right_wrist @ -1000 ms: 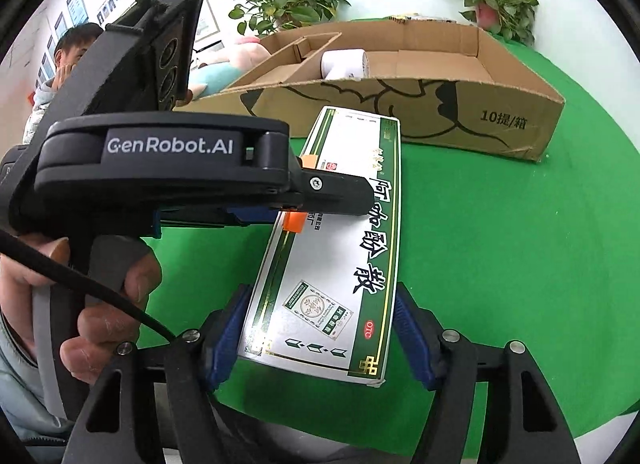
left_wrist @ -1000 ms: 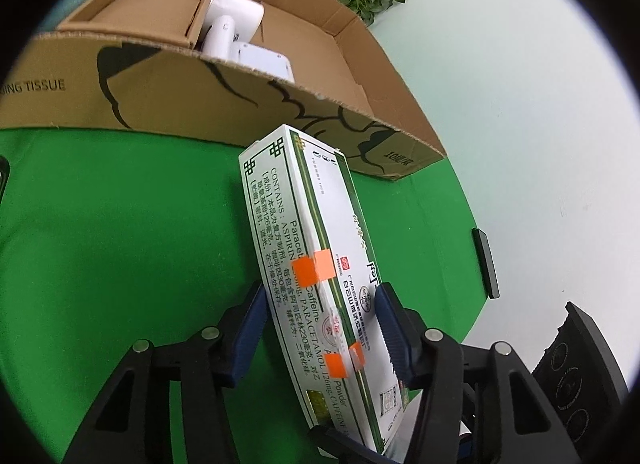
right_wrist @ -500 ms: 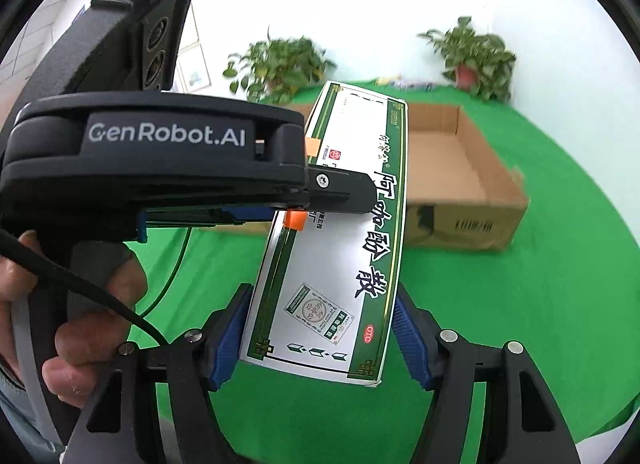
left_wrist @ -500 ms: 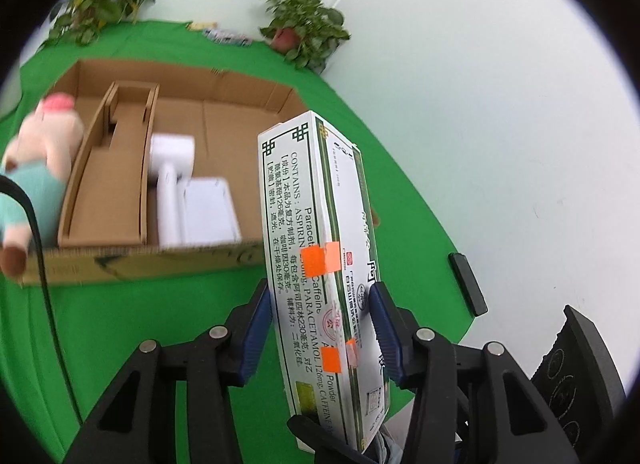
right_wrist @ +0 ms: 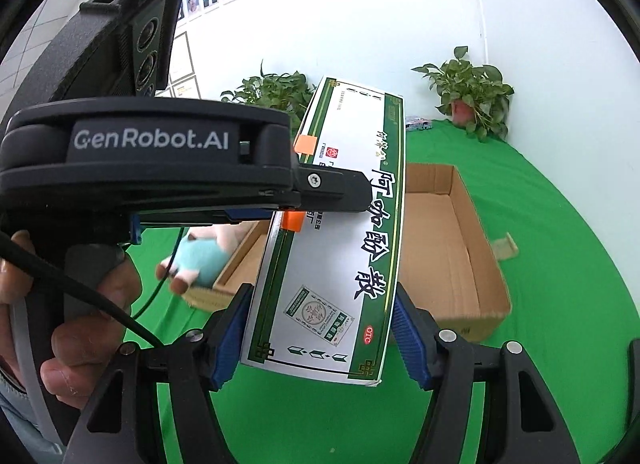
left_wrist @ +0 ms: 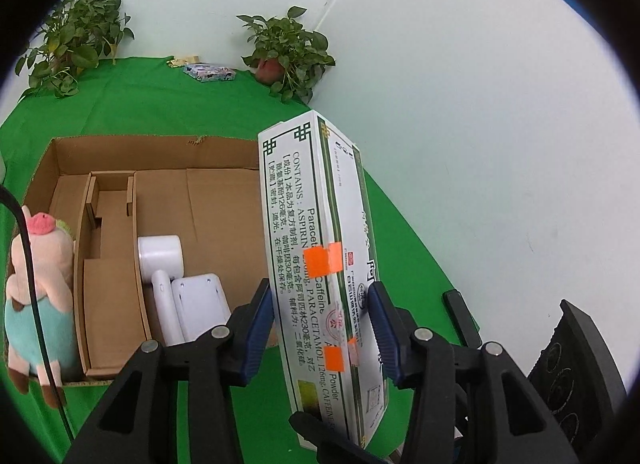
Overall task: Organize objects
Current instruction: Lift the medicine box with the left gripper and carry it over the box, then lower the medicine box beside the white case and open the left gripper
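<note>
A long white and green medicine box (left_wrist: 320,264) with orange tape is held in the air above the near edge of an open cardboard box (left_wrist: 208,192). My left gripper (left_wrist: 322,324) is shut on its narrow sides. My right gripper (right_wrist: 320,336) is shut on its wide face (right_wrist: 340,232), near the lower end. In the right wrist view the left gripper's body (right_wrist: 152,160) crosses the medicine box. The cardboard box (right_wrist: 448,248) has a cardboard divider (left_wrist: 108,264) at the left and a bare floor at the right.
White devices (left_wrist: 176,284) lie inside the cardboard box by the divider. A plush pig (left_wrist: 36,292) leans at the box's left edge. Two potted plants (left_wrist: 288,52) and a small packet (left_wrist: 208,72) stand at the back of the green table. A white wall is on the right.
Both grippers have lifted the medicine box up from the table and carried it toward the cardboard box. The view now looks down into the box from above.
</note>
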A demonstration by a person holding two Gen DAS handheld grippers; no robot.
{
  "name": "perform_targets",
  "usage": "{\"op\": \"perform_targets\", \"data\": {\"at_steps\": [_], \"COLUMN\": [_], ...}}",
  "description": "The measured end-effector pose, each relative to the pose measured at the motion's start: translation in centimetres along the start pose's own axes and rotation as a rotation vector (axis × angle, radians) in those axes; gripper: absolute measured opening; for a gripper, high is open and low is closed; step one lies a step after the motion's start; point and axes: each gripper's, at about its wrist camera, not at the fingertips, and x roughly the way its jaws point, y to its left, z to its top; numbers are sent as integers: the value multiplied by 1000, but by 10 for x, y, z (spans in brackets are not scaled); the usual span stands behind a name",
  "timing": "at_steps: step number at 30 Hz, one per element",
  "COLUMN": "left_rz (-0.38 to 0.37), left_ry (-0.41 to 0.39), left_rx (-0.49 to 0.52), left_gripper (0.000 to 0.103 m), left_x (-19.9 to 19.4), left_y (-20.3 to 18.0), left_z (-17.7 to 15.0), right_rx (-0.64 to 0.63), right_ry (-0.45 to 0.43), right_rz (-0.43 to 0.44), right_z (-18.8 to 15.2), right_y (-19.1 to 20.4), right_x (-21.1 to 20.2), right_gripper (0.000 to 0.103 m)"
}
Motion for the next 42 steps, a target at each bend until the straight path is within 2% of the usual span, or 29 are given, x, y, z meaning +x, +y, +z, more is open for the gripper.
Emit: {"op": "perform_targets", "data": {"at_steps": [6,12,22,29,42], "left_rz": [11,-7,8,13,-32], "left_ry": [37,106,242,311,356], "left_rx": [-25,-85,-173,-216,-259], "left_gripper": [45,43,42,42,45], "left_x": [28,71,145,176,188], "left_y": [11,34,75,98,109], "left_z": [34,40,24,10,-3], "right_rx": [4,29,80,91,116], "right_ry": [60,152,337,446,509], "right_rz": [16,71,59,63,81], "right_z": [40,56,26,8,4], "right_y": [-21,-52,-83,-94,-97], "right_x": [31,73,143,187,195], "right_gripper": [63,63,63,63,66]}}
